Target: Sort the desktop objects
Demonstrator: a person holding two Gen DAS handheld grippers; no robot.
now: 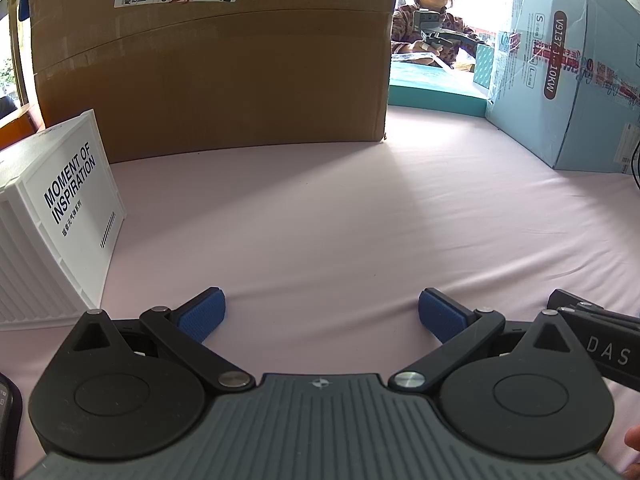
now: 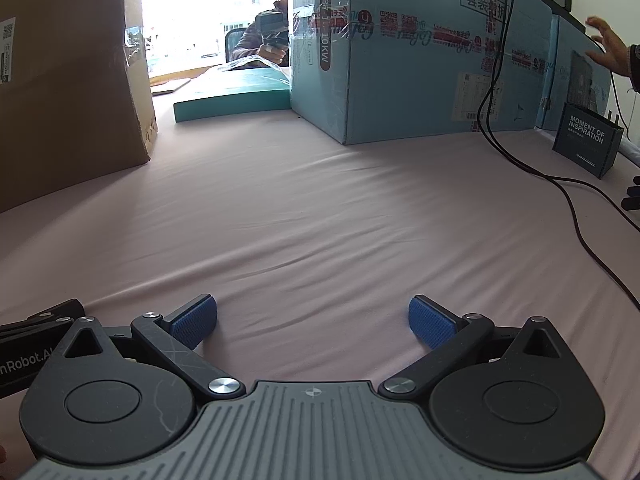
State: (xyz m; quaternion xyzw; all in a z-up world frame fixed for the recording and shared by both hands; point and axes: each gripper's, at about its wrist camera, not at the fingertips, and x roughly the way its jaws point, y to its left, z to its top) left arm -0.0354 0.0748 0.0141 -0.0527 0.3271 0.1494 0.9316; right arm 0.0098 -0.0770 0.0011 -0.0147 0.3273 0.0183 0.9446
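Two grippers lie low over a pale pink cloth [image 1: 320,208], side by side, and both are spread wide with nothing between their blue pads. The left gripper [image 1: 320,314] faces a big brown cardboard box [image 1: 208,76] at twelve o'clock. The right gripper [image 2: 312,320] looks across bare cloth toward a large light blue carton [image 2: 420,52] between twelve and one o'clock.

The sorting containers sit well apart. In the left wrist view a white crate [image 1: 60,216] printed "MOMENT OF INSPIRATION" stands at nine o'clock, just beside the brown box, resting on the cloth. In the right wrist view a dark bin [image 2: 586,142] with the same wording stands at two o'clock by the far end of the blue carton (something upright sticks out of it, too small to tell).

A black cable [image 2: 532,168] hangs down the carton's face and trails over the cloth toward three o'clock. A flat teal box [image 2: 232,96] lies at eleven o'clock between the two cartons. Behind it a seated person [image 1: 428,28] holds a similar device. Someone's hand [image 2: 608,46] reaches in at the upper right edge, near the carton.
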